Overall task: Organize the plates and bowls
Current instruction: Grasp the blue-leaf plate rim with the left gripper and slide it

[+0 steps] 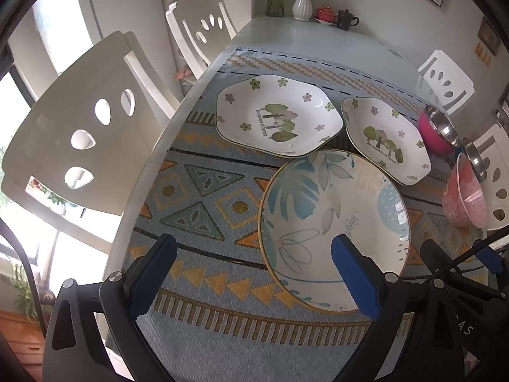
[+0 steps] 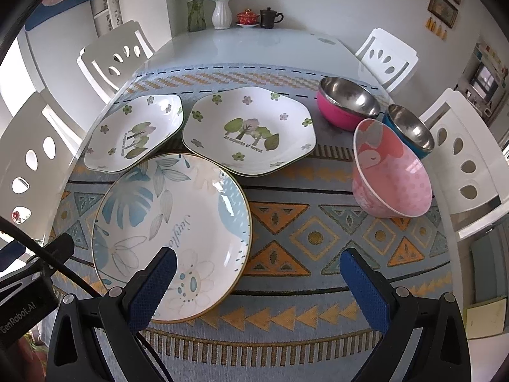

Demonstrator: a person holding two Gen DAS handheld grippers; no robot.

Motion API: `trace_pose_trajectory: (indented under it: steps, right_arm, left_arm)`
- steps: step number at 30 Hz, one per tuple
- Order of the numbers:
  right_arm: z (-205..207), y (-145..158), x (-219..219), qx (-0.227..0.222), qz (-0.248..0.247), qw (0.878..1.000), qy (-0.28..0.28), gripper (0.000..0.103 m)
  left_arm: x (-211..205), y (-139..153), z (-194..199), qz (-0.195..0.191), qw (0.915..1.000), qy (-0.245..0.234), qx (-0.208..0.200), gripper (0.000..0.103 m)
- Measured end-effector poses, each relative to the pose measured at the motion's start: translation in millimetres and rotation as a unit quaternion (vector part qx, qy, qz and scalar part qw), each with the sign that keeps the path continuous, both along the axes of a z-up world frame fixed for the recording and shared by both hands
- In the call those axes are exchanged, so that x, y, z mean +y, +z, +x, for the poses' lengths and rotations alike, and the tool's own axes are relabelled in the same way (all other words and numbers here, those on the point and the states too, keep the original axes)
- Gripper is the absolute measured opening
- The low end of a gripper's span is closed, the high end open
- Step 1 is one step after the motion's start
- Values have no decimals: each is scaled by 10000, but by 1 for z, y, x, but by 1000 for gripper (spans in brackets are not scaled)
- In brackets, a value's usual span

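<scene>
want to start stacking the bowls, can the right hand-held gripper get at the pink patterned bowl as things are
Probably yes. The right hand-held gripper is open and empty, and only bare table mat lies between it and the pink patterned bowl. The blue bowl sits close behind it, though.

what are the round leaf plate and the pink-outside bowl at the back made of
Round leaf plate: looks like glazed ceramic, glossy, with bright window highlights and a thin gold rim. Pink-outside bowl: apparently metal inside, grey and mirror-like; the pink shell could be plastic or a coating, unclear.
</scene>
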State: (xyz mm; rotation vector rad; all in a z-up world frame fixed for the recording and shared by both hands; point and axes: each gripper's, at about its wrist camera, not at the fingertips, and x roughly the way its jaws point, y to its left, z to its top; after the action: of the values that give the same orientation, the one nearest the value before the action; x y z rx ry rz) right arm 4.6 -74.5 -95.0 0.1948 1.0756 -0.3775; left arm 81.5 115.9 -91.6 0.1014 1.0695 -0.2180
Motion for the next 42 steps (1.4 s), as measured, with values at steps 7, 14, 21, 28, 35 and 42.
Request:
trace_pose_trajectory:
  steps: [7,14,21,28,35,42]
  right_arm:
    - [6,-16,-12,106,511,9986,68,89]
    - [12,-37,-30,-24,1102,9935,293,76]
    - [21,-62,-46,129,1477,9888,193,49]
    - [28,-78,-54,19,1904,9814,257,27]
    - [33,-88,-52,-38,2188,9752,327,16]
    - [28,-85,-52,-83,2308,9712,589,16]
  left_arm:
    - [1,-17,14,-37,9999,-94,121,97]
    - [-1,-53,37,-134,9977,-404,530,82]
    - [-1,-72,45,-268,9961,-427,719,74]
    - [4,-86,52,-846,9891,-551,1072,34]
    - [-3,-85,52,-1013,9865,-728,1058,22]
    - [5,-81,49,-1068,9847,-977,974,22]
